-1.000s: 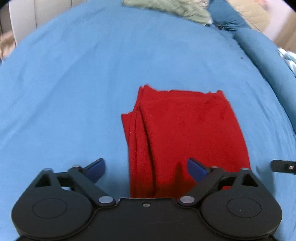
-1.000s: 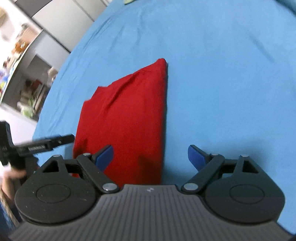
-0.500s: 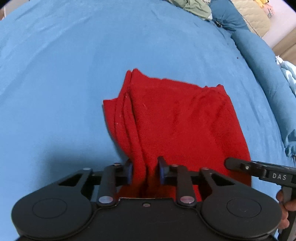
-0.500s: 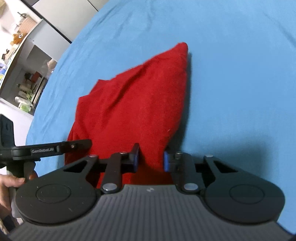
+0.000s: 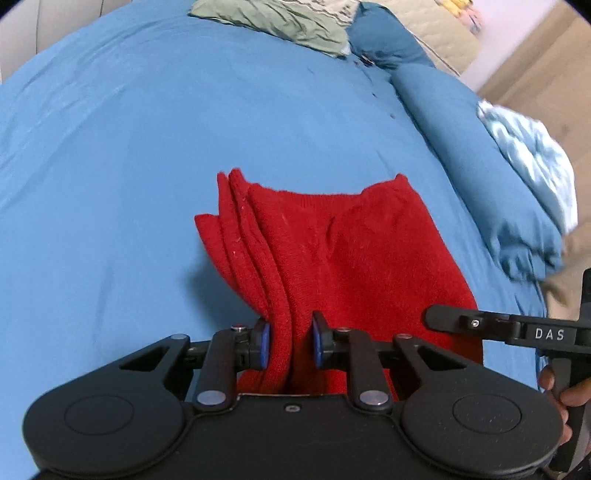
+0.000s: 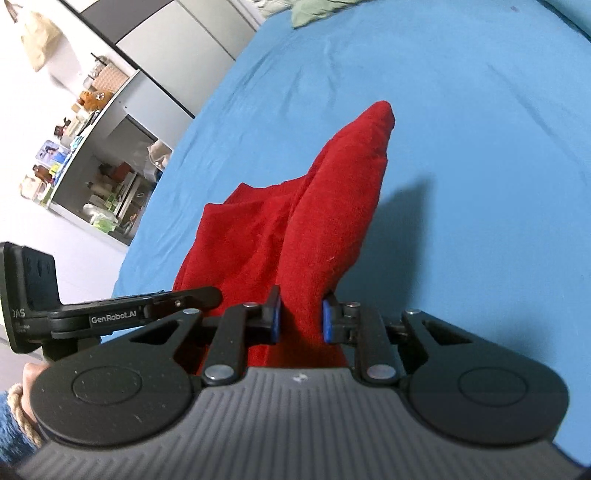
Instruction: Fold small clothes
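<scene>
A folded red knit garment [image 5: 351, 258] lies partly lifted off the blue bed sheet [image 5: 110, 166]. My left gripper [image 5: 289, 339] is shut on its near left corner, where several stacked layers fan out. In the right wrist view the same red garment [image 6: 332, 206] rises in a ridge from my right gripper [image 6: 301, 317], whose jaws are closing with the pads pressing on the near right corner. Its far end still rests on the sheet. Each gripper shows at the edge of the other's view: the right gripper [image 5: 480, 325] and the left gripper [image 6: 147, 306].
A green crumpled cloth [image 5: 280, 22] lies at the far end of the bed. A rolled blue duvet [image 5: 480, 166] and a pale blue patterned cloth [image 5: 532, 158] run along the right side. Shelves with clutter [image 6: 92, 147] stand past the bed's left edge.
Both grippers went from wide open to shut on the garment's near corners, then rose, lifting that edge so the cloth drapes up off the sheet.
</scene>
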The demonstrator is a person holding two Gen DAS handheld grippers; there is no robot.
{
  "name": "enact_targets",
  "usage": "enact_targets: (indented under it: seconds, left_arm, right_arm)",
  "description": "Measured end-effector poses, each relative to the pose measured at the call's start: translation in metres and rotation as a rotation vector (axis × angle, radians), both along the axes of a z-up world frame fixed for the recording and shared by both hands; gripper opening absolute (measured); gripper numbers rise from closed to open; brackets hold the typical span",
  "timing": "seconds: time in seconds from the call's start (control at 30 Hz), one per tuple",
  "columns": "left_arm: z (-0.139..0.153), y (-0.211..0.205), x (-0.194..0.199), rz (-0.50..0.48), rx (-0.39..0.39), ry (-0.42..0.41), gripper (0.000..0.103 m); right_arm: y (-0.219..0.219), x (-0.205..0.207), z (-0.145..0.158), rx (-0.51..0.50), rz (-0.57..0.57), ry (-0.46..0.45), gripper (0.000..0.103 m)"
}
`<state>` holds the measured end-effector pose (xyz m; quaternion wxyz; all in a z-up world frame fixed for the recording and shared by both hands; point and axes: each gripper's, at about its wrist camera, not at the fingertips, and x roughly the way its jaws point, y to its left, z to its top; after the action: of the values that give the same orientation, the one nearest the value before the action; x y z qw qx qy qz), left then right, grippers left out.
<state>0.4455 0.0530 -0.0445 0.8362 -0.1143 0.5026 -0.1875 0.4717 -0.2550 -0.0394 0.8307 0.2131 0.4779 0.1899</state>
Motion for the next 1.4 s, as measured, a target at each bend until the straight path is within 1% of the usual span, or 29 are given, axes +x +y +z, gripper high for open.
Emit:
enact_targets:
  seconds: [0.07, 0.13, 0.2, 0.23, 0.3, 0.33, 0.4, 0.47, 0.5, 0.57, 0.63, 0.67, 0.7, 0.77, 0.83, 0.87, 0.9, 0.93, 0.97, 1.0, 1.03, 1.07, 1.13, 1.17, 1.23, 1.27, 1.33, 1.4]
  left_arm:
    - [-0.012, -0.013, -0.025, -0.014, 0.002, 0.002, 0.024]
    - [-0.032, -0.019, -0.046, -0.013, -0.007, 0.020, 0.024]
    - [-0.057, -0.023, -0.059, -0.002, -0.007, 0.031, 0.024]
    - [-0.065, -0.023, -0.062, 0.004, 0.006, 0.023, 0.023]
    - [-0.077, -0.027, -0.069, 0.006, 0.062, -0.008, 0.022]
    - [-0.083, -0.026, -0.074, 0.002, 0.084, -0.040, 0.022]
    - [-0.093, -0.024, -0.080, -0.008, 0.088, -0.083, 0.024]
    - [-0.101, -0.027, -0.084, -0.015, 0.095, -0.117, 0.027]
    - [-0.105, -0.029, -0.085, -0.017, 0.109, -0.135, 0.032]
    - [-0.108, -0.031, -0.087, -0.014, 0.131, -0.177, 0.037]
    - [-0.111, -0.036, -0.094, -0.016, 0.146, -0.205, 0.037]
    - [-0.110, -0.038, -0.095, -0.014, 0.150, -0.212, 0.037]
    - [-0.109, -0.036, -0.097, -0.010, 0.151, -0.217, 0.037]
    - [-0.093, -0.032, -0.105, 0.003, 0.158, -0.236, 0.036]
    - [-0.068, -0.034, -0.116, 0.018, 0.174, -0.283, 0.037]
    - [-0.054, -0.033, -0.123, 0.028, 0.175, -0.304, 0.037]
    - [-0.038, -0.030, -0.133, 0.041, 0.174, -0.325, 0.041]
    - [-0.021, -0.028, -0.143, 0.057, 0.177, -0.344, 0.044]
    - [-0.004, -0.027, -0.155, 0.072, 0.184, -0.362, 0.054]
    - [0.011, -0.027, -0.166, 0.084, 0.192, -0.377, 0.068]
    - [0.029, -0.028, -0.182, 0.095, 0.205, -0.397, 0.080]
    - [0.043, -0.029, -0.198, 0.106, 0.220, -0.422, 0.085]
    - [0.069, -0.033, -0.235, 0.134, 0.260, -0.474, 0.099]
    - [0.078, -0.034, -0.252, 0.150, 0.274, -0.491, 0.103]
    - [0.091, -0.034, -0.286, 0.178, 0.294, -0.505, 0.103]
    - [0.094, -0.033, -0.300, 0.177, 0.306, -0.500, 0.103]
    - [0.096, -0.037, -0.326, 0.185, 0.344, -0.495, 0.103]
    - [0.094, -0.040, -0.349, 0.179, 0.373, -0.496, 0.103]
  right_arm:
    - [-0.013, -0.026, -0.005, -0.005, -0.015, 0.018, 0.036]
    - [-0.024, -0.048, -0.019, -0.016, -0.029, 0.037, 0.036]
    - [-0.030, -0.065, -0.041, -0.036, -0.032, 0.045, 0.036]
    - [-0.032, -0.069, -0.052, -0.046, -0.029, 0.041, 0.036]
    - [-0.037, -0.079, -0.076, -0.071, -0.030, 0.031, 0.036]
    - [-0.040, -0.084, -0.086, -0.085, -0.037, 0.028, 0.037]
    - [-0.048, -0.092, -0.099, -0.092, -0.050, -0.001, 0.040]
    - [-0.050, -0.096, -0.110, -0.081, -0.072, -0.010, 0.045]
    - [-0.050, -0.098, -0.115, -0.074, -0.078, -0.025, 0.047]
    - [-0.050, -0.103, -0.121, -0.084, -0.088, -0.055, 0.057]
    - [-0.054, -0.111, -0.123, -0.079, -0.101, -0.089, 0.058]
    - [-0.048, -0.110, -0.122, -0.077, -0.102, -0.097, 0.058]
    - [-0.046, -0.113, -0.118, -0.073, -0.106, -0.109, 0.058]
    - [-0.045, -0.122, -0.103, -0.081, -0.120, -0.134, 0.059]
    - [-0.045, -0.138, -0.079, -0.109, -0.129, -0.179, 0.061]
    - [-0.046, -0.150, -0.063, -0.110, -0.128, -0.213, 0.066]
    - [-0.047, -0.164, -0.046, -0.108, -0.128, -0.245, 0.070]
    - [-0.047, -0.177, -0.029, -0.115, -0.134, -0.273, 0.076]
    - [-0.046, -0.193, -0.011, -0.134, -0.144, -0.304, 0.084]
    - [-0.044, -0.209, 0.008, -0.158, -0.151, -0.339, 0.088]
    - [-0.041, -0.226, 0.025, -0.183, -0.159, -0.376, 0.097]
    - [-0.039, -0.244, 0.042, -0.206, -0.171, -0.410, 0.103]
    - [-0.026, -0.278, 0.069, -0.251, -0.197, -0.459, 0.103]
    - [-0.023, -0.297, 0.080, -0.277, -0.216, -0.479, 0.103]
    - [-0.016, -0.331, 0.095, -0.336, -0.247, -0.496, 0.103]
    - [-0.013, -0.346, 0.099, -0.366, -0.260, -0.490, 0.103]
    - [-0.006, -0.371, 0.101, -0.417, -0.289, -0.456, 0.103]
    - [-0.002, -0.395, 0.096, -0.450, -0.291, -0.427, 0.103]
